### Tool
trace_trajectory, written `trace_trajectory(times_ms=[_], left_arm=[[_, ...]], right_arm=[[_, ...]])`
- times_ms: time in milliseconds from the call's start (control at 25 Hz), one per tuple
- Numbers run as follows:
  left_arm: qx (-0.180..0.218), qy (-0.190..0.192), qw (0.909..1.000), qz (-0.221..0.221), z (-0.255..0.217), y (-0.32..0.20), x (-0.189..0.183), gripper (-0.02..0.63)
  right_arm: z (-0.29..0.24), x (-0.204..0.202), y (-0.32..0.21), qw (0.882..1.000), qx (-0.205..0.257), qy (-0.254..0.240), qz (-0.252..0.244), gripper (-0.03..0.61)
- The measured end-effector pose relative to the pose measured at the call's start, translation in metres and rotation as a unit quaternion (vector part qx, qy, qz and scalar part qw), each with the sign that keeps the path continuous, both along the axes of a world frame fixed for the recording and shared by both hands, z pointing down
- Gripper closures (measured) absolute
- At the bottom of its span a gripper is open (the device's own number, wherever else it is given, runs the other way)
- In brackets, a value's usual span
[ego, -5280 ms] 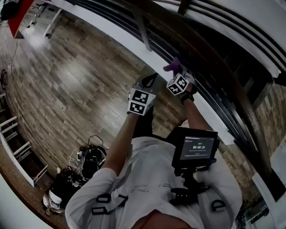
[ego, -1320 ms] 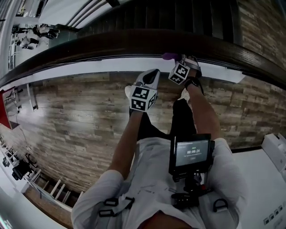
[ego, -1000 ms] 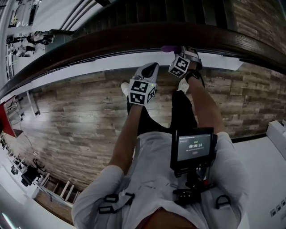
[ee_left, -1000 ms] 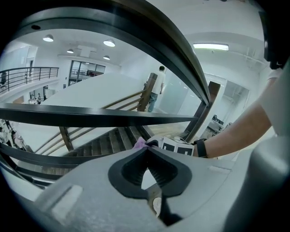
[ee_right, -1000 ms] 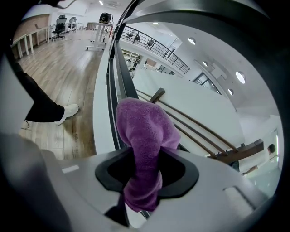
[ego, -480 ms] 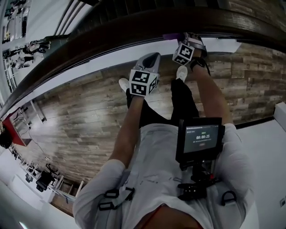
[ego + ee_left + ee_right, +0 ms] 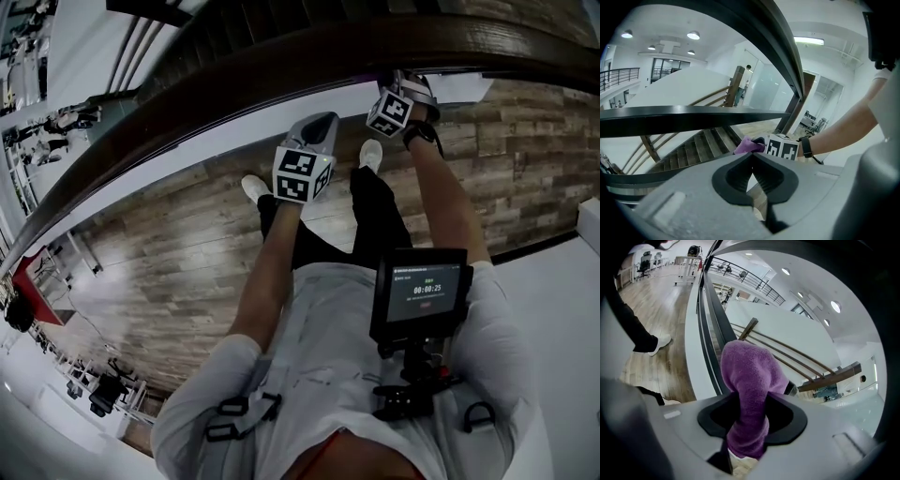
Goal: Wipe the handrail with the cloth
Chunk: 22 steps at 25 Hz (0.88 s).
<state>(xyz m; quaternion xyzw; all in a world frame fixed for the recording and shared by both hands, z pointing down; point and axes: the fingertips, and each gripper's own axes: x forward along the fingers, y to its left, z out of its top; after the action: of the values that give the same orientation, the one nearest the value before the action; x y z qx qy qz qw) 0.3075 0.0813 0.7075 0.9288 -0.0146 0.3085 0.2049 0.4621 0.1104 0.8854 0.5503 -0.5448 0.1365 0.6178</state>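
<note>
The cloth [image 7: 750, 366] is purple and fleecy. It is bunched into a soft roll whose long axis runs along the right tongs [image 7: 750, 406], out from between the jaws to a rounded tip that points at the railing. Those jaws have just been opening, yet the cloth still fills the gap between them and looks pinched at its narrow waist, with a short tail hanging out on the near side. From the head view the right tongs sit at the near edge of the handrail [image 7: 234, 80], far right of the scene. Whether the cloth touches the wood I cannot tell. The handrail is a broad, dark, polished wooden band, rounded on top, sweeping in a curve from near left to far right. A white ledge [image 7: 187, 150] runs along below it. The left tongs [image 7: 752, 161] are grey moulded plastic with ribbed dark pads. Their tips meet with nothing between them, and they hang over the floor to the left of the right tongs, short of the rail. The floor [image 7: 169, 234] is of wood planks in mixed brown and grey tones. Beyond the rail, dark-stepped stairs [image 7: 698, 145] go down into a bright white hall with round ceiling lights [image 7: 693, 35].
</note>
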Motion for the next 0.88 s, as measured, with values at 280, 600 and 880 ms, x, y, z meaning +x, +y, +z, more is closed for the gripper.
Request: trace_trajectory(times_ms=[280, 600, 880], left_arm=[[0.0, 0.005, 0.9999, 0.016, -0.001, 0.01, 0.023, 0.614], [0.005, 0.006, 0.9996, 0.026, -0.002, 0.009, 0.031, 0.614], [0.002, 0.011, 0.9985, 0.053, -0.007, 0.018, 0.04, 0.614]], right_arm=[[-0.004, 0.024, 0.013, 1.0, -0.006, -0.004, 0.008, 0.428], [-0.01, 0.037, 0.017, 1.0, 0.0, 0.004, 0.026, 0.426], [-0.017, 0.069, 0.036, 0.997, -0.009, -0.008, 0.078, 0.422]])
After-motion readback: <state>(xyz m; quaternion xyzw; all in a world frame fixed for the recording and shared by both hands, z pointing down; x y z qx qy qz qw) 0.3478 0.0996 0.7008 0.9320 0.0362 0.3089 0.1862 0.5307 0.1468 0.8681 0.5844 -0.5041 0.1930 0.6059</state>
